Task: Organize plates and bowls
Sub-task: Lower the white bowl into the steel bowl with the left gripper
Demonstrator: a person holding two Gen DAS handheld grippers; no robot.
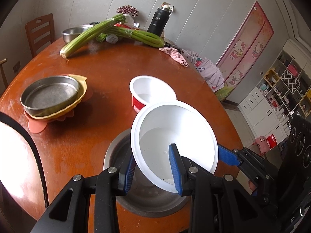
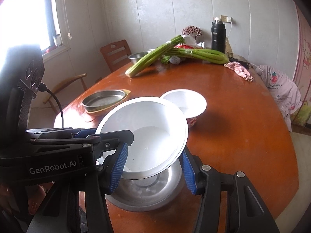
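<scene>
White bowl [image 1: 173, 136] tilted, held above steel bowl [image 1: 136, 192] on near edge of worktop [image 1: 116, 62]. Left claw [image 1: 153, 171] nearly closed, pinching near rim, one finger inside. Right claw [image 2: 153, 169] partly open, clamping opposite rim. Beyond, red-sided bowl [image 1: 147, 91]; leftward, steel pan [image 1: 49, 95] stacked on yellow dish [image 1: 82, 89].

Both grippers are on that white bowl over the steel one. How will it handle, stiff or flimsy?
The white bowl looks thin-walled and disposable, so probably light and flexible; the rim may buckle under the fingers. Its glossy surface could slip. Held tilted above the steel bowl, it may wobble once released.
</scene>
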